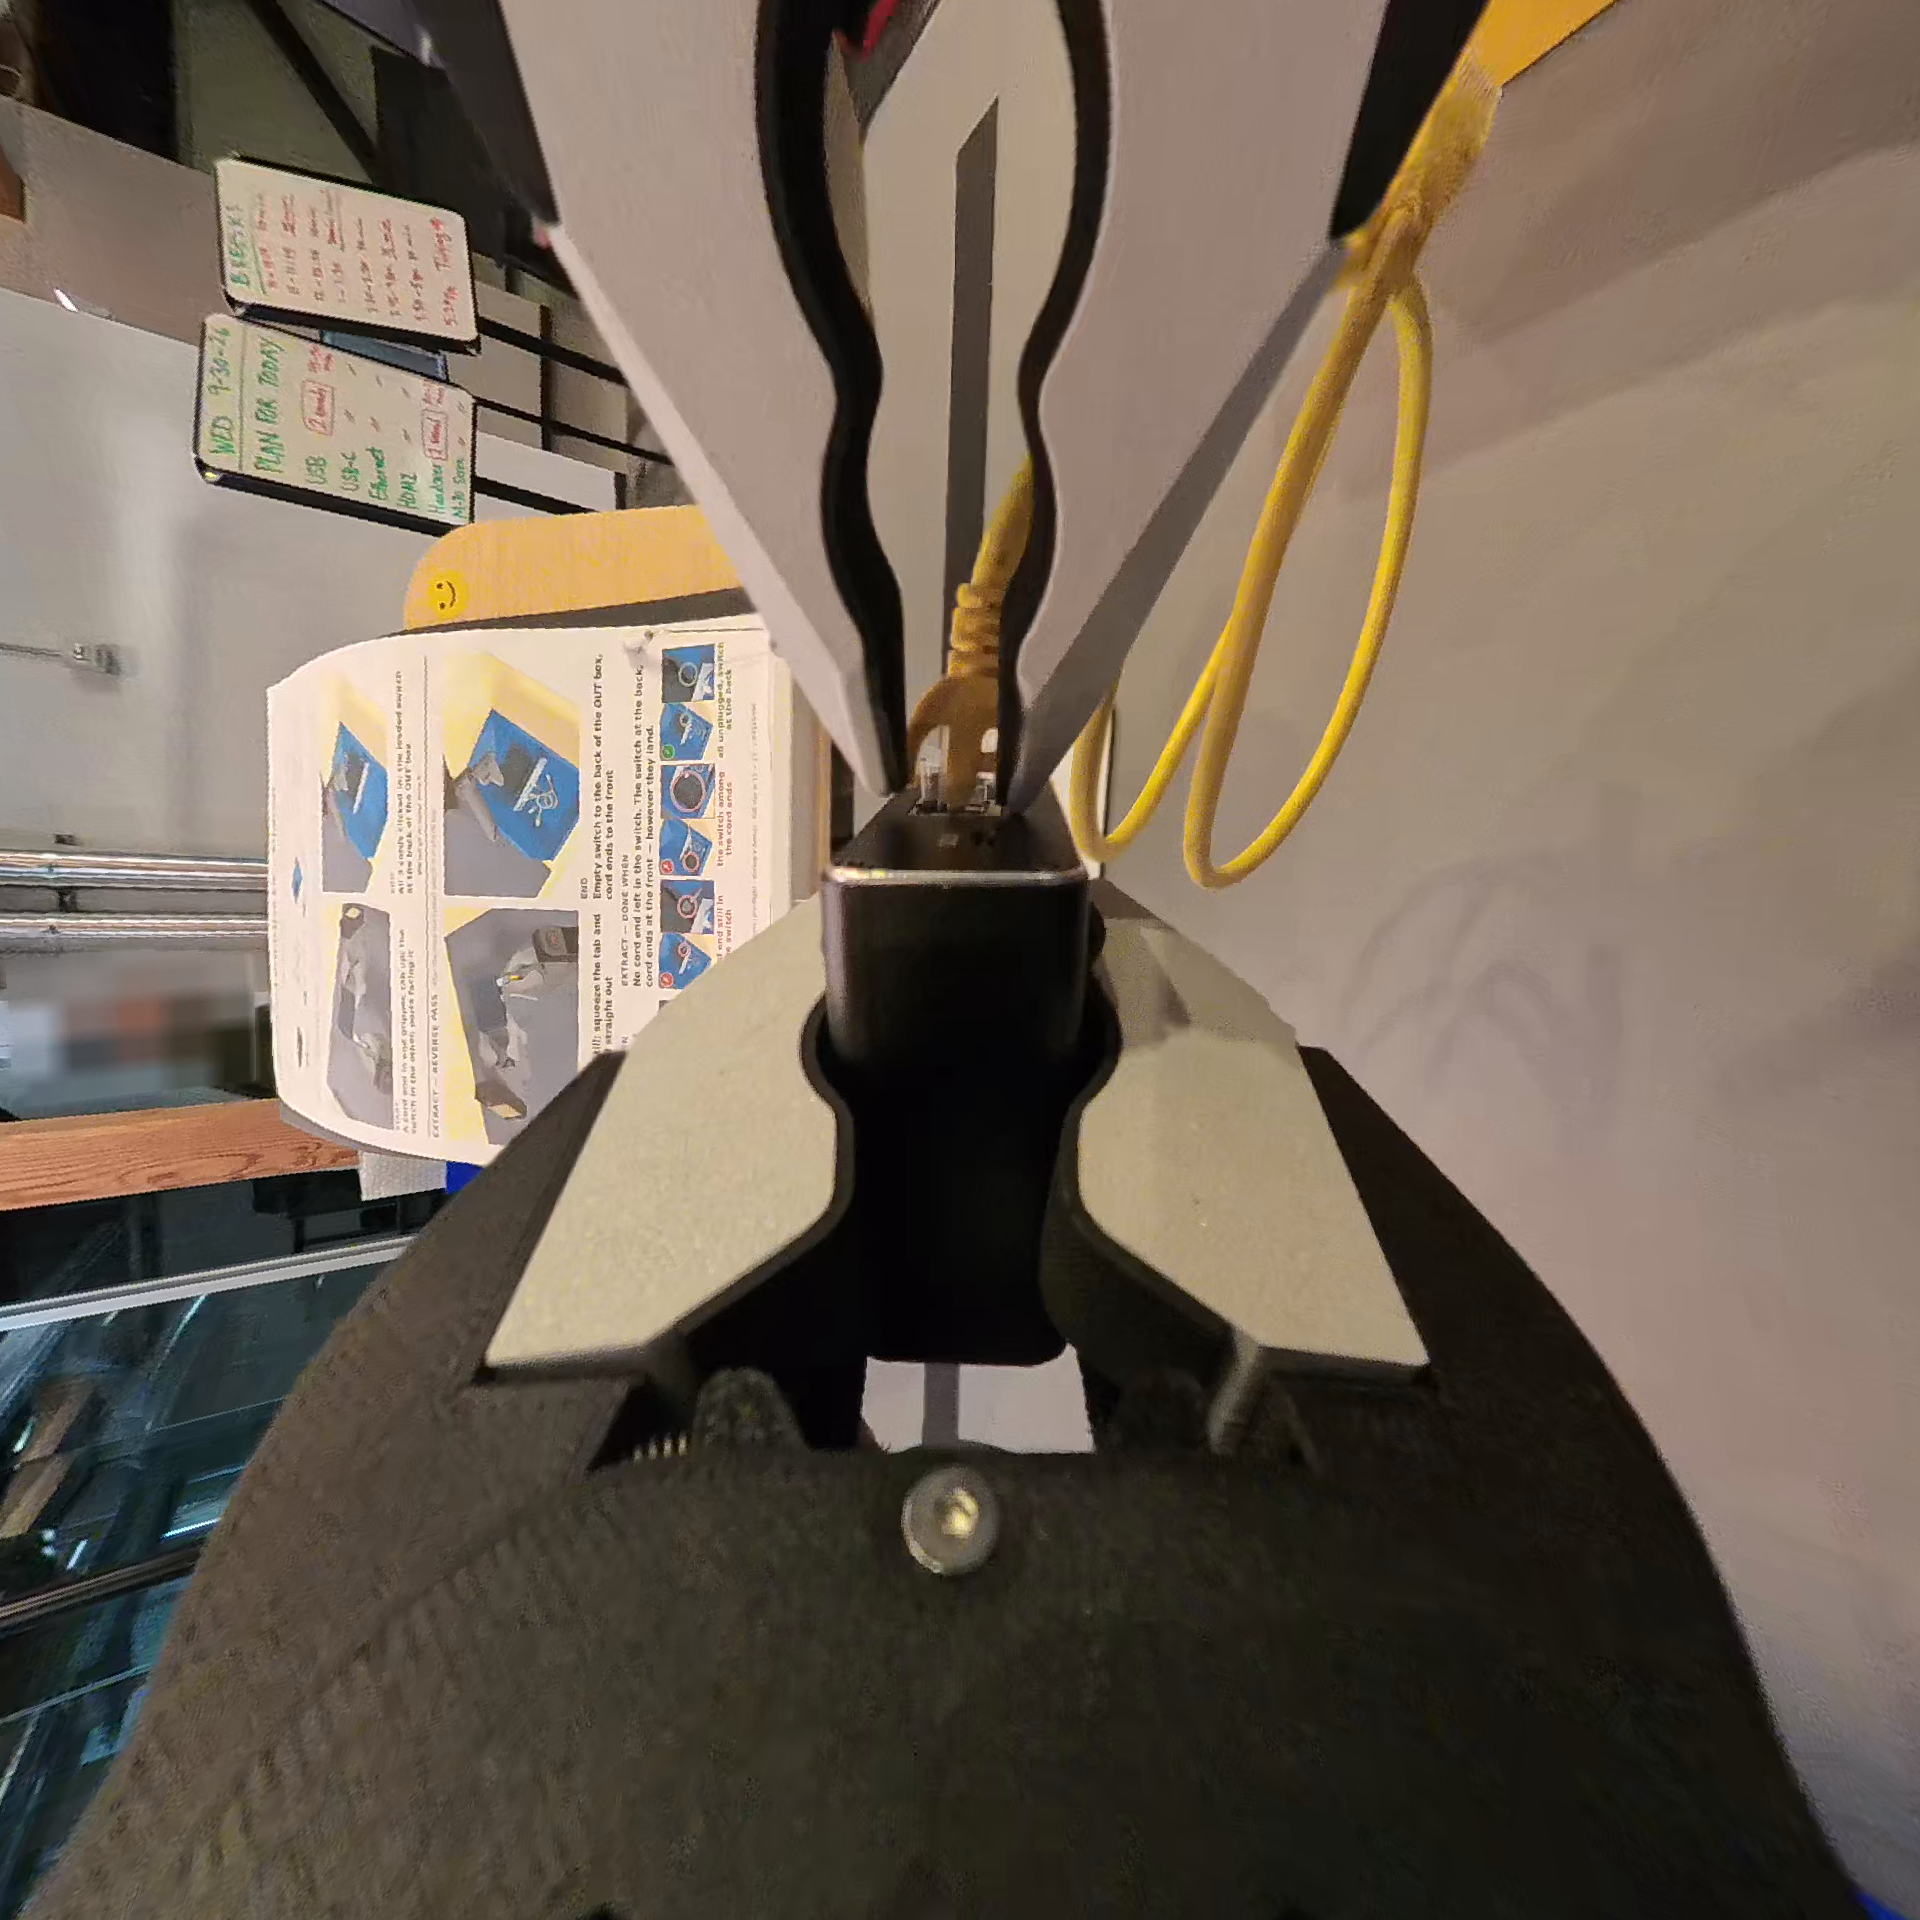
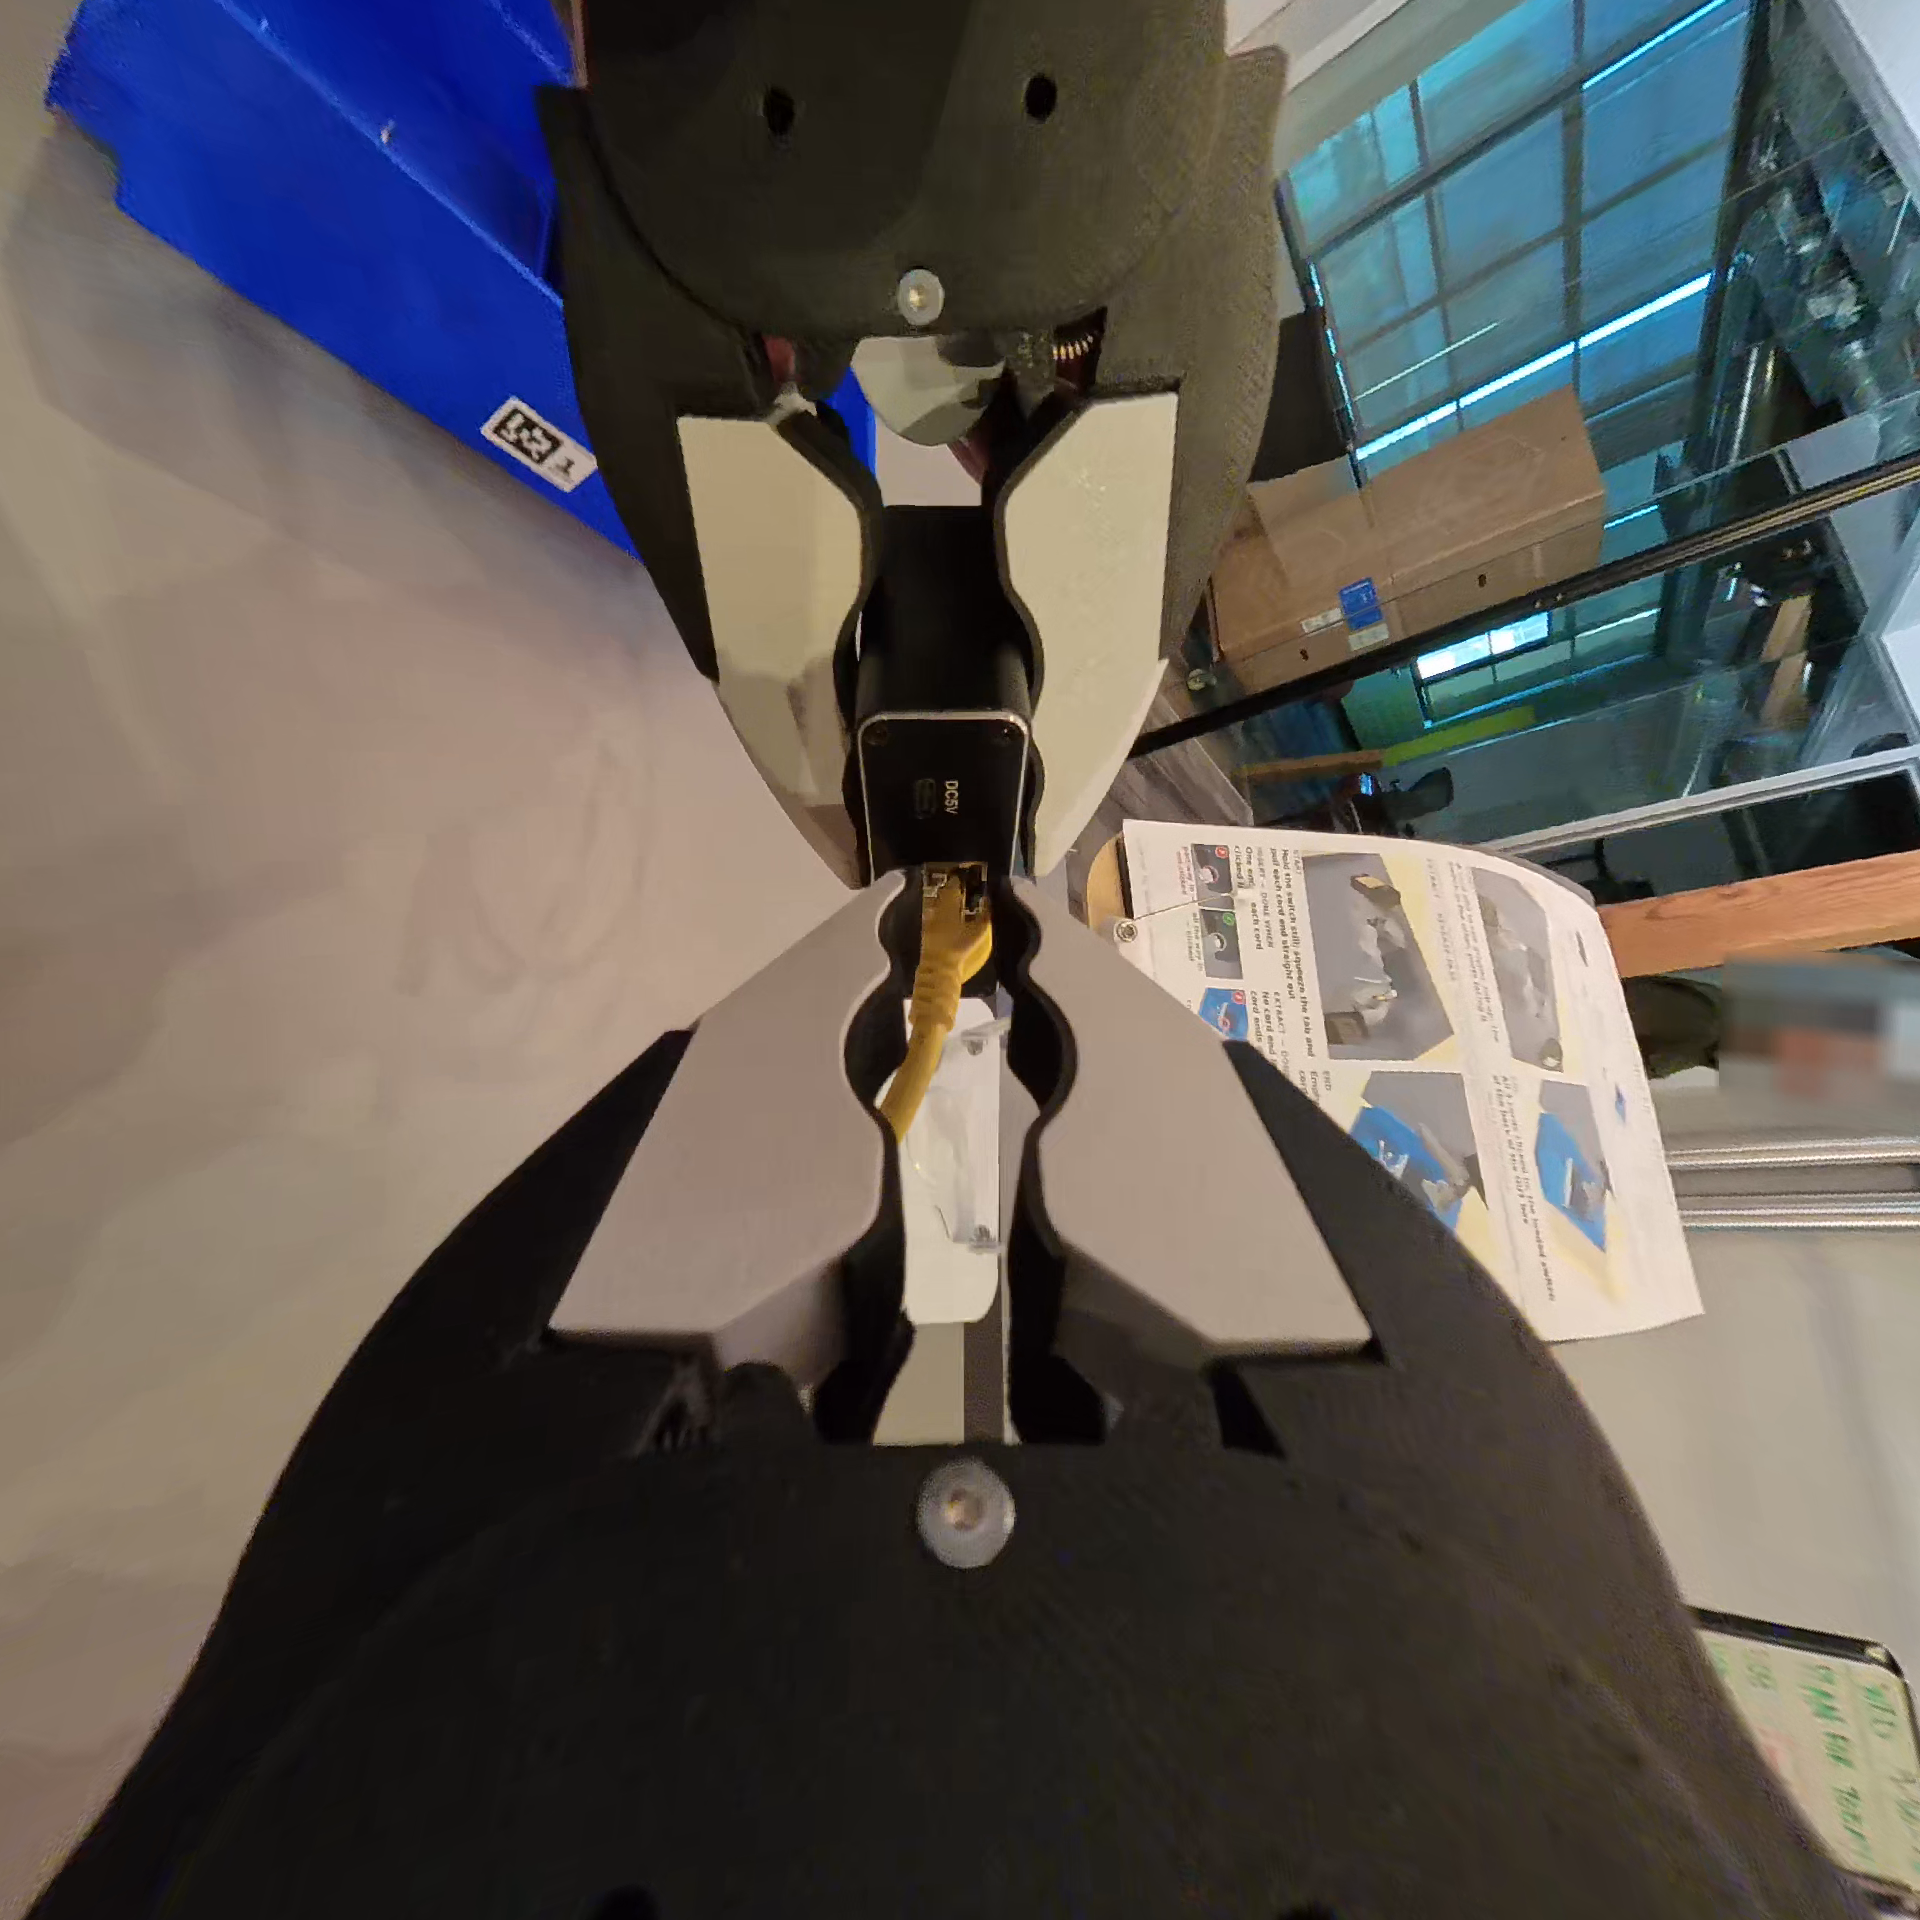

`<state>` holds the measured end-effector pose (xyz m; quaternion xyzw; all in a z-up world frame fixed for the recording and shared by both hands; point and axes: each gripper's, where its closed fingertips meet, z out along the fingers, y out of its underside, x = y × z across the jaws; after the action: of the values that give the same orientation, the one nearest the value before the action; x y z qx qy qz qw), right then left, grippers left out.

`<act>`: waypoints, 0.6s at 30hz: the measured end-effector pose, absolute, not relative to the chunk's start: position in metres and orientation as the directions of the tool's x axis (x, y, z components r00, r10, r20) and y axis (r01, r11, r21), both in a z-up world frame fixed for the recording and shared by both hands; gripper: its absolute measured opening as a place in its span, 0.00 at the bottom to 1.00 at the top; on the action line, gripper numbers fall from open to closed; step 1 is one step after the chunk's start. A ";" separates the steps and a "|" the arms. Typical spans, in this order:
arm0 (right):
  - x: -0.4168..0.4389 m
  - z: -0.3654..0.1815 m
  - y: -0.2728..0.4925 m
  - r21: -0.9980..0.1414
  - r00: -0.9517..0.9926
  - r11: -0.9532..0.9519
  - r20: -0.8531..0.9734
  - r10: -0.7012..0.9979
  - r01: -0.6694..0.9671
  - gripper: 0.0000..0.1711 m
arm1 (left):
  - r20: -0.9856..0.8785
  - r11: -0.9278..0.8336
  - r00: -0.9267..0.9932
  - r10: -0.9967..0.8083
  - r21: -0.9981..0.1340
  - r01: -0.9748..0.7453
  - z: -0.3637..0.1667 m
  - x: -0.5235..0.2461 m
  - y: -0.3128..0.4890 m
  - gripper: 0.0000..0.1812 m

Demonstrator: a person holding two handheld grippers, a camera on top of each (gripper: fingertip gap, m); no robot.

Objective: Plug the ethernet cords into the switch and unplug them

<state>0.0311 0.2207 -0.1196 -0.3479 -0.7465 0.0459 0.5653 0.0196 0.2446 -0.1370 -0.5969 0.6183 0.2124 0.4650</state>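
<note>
L gripper clamps the switch, R gripper pinches the yellow cord plug, seemingly seated; next: squeeze tab, pull straight.

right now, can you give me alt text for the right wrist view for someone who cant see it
The right gripper closes on a yellow ethernet cord at its plug, which sits in a port of a small black switch. The left gripper clamps the switch from the far side. A blue bin and an instruction sheet lie behind.
</note>
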 end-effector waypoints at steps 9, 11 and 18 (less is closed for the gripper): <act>0.035 -0.117 0.223 -0.448 -0.121 0.748 0.815 0.567 0.490 0.06 | -0.839 0.208 0.132 -0.528 -0.278 -0.938 -0.134 0.022 0.246 0.20; 0.036 -0.115 0.222 -0.457 -0.114 0.746 0.812 0.572 0.485 0.06 | -0.837 0.209 0.133 -0.531 -0.281 -0.937 -0.132 0.023 0.245 0.20; 0.040 -0.111 0.222 -0.454 -0.099 0.745 0.819 0.565 0.489 0.07 | -0.839 0.214 0.129 -0.528 -0.279 -0.936 -0.130 0.026 0.245 0.20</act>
<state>0.0402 0.2220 -0.1113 -0.3555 -0.7407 0.0334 0.5691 0.0262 0.2452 -0.1299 -0.5878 0.6227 0.2180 0.4683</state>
